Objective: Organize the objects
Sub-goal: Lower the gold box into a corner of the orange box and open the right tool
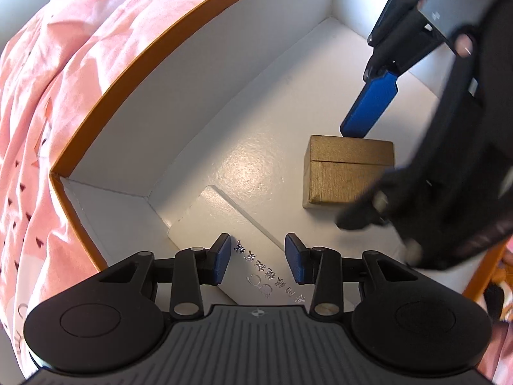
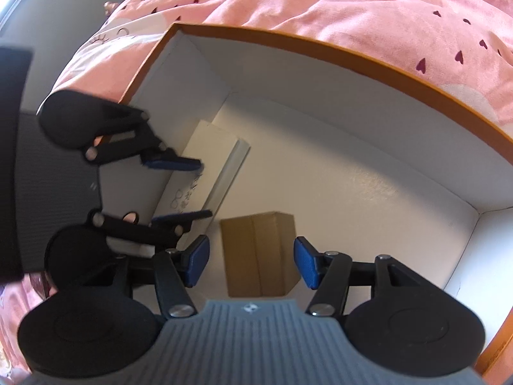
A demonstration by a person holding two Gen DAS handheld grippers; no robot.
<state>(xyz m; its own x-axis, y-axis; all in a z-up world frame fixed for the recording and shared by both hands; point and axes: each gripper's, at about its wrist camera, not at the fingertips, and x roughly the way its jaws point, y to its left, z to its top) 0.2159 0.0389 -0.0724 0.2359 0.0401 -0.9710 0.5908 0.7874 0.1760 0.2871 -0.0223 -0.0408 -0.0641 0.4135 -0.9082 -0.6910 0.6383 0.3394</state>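
Observation:
A large box [image 1: 105,96] with orange outside and white inside lies open on a pink bedspread. Inside it lie a flat white box with silver print [image 1: 231,224] and a small gold-brown box [image 1: 346,173]. My left gripper [image 1: 258,261] is open, its pads either side of the white box without touching it. My right gripper [image 2: 251,264] is open, hovering over the gold-brown box [image 2: 259,253], which sits between its pads. The white box [image 2: 205,166] and the left gripper [image 2: 189,189] also show in the right wrist view. One blue pad of the right gripper [image 1: 368,106] shows in the left wrist view.
The pink bedspread with dark heart marks [image 2: 352,16] surrounds the big box. The box's white floor [image 2: 352,173] stretches to the far wall and right corner. A pale wall [image 2: 64,16] shows at the upper left.

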